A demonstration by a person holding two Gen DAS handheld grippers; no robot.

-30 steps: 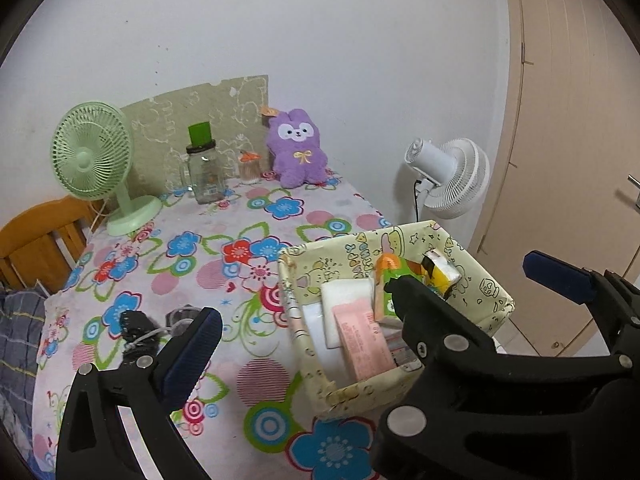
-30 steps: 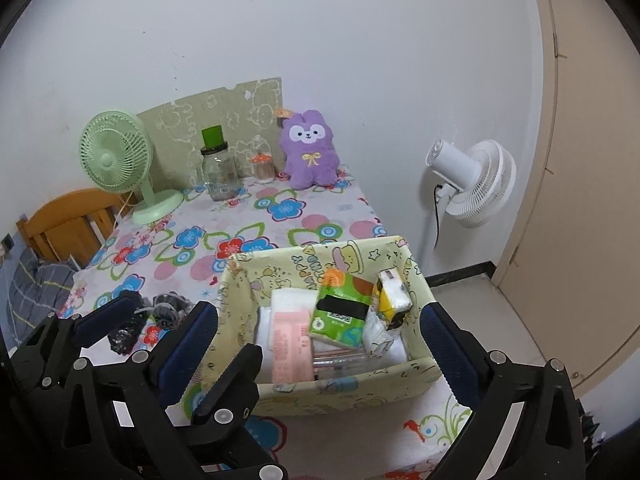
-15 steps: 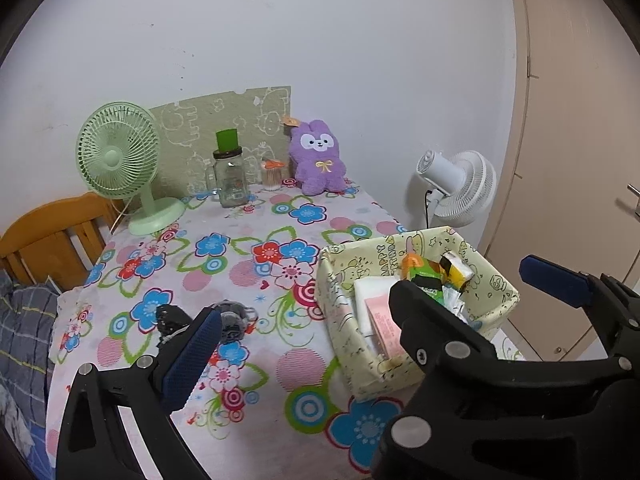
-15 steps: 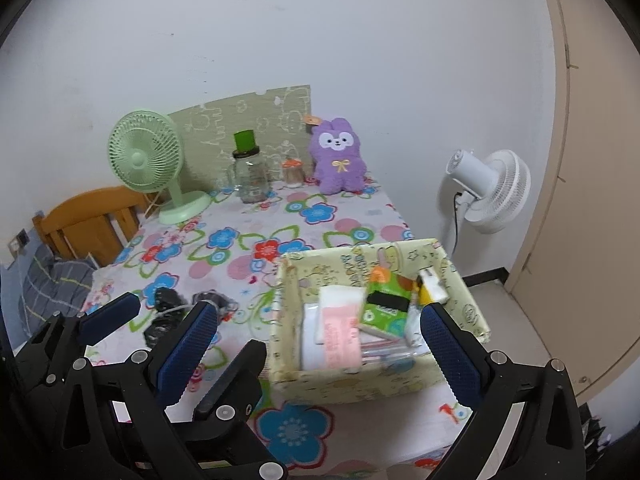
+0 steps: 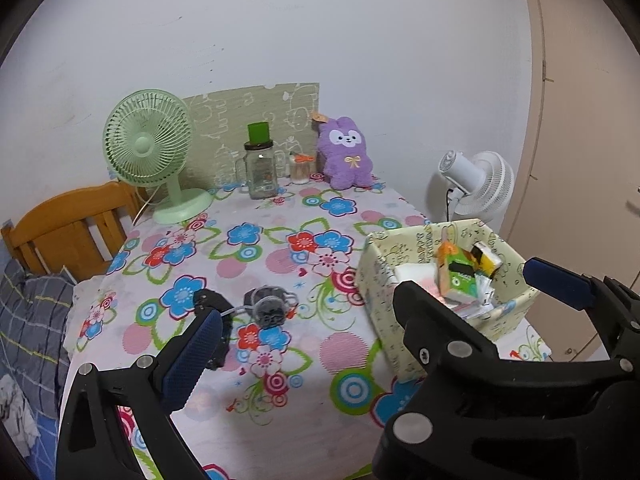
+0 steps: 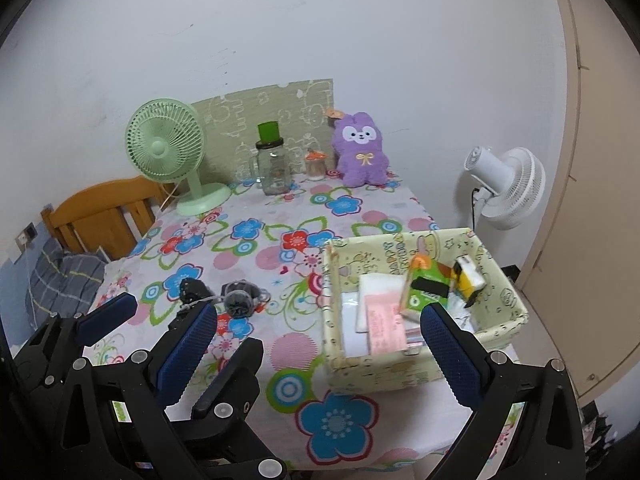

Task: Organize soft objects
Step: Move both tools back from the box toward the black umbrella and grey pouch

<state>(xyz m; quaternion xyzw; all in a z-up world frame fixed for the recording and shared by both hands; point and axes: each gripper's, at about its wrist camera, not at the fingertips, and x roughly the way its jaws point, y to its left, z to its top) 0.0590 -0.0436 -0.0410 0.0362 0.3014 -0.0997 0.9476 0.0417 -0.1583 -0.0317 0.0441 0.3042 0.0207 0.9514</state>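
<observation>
The yellow patterned box [image 6: 404,372] on the flowered tablecloth carries printed lettering on its far inner wall; in the right wrist view it reads roughly "HAPPY BIRTHDAY", turned sideways and partly hidden by the packs inside. The green and orange tissue pack [image 6: 426,286] standing in the box has small white lettering on its green lower part, too small to read. The pink packet [image 6: 386,326] beside it bears fine print that cannot be made out.

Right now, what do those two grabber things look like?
Each hand-held gripper, left and right, is a black plastic frame with silver screws. The fingers wear dark blue, bumpy pads. No cables, sleeves or hands show.
</observation>
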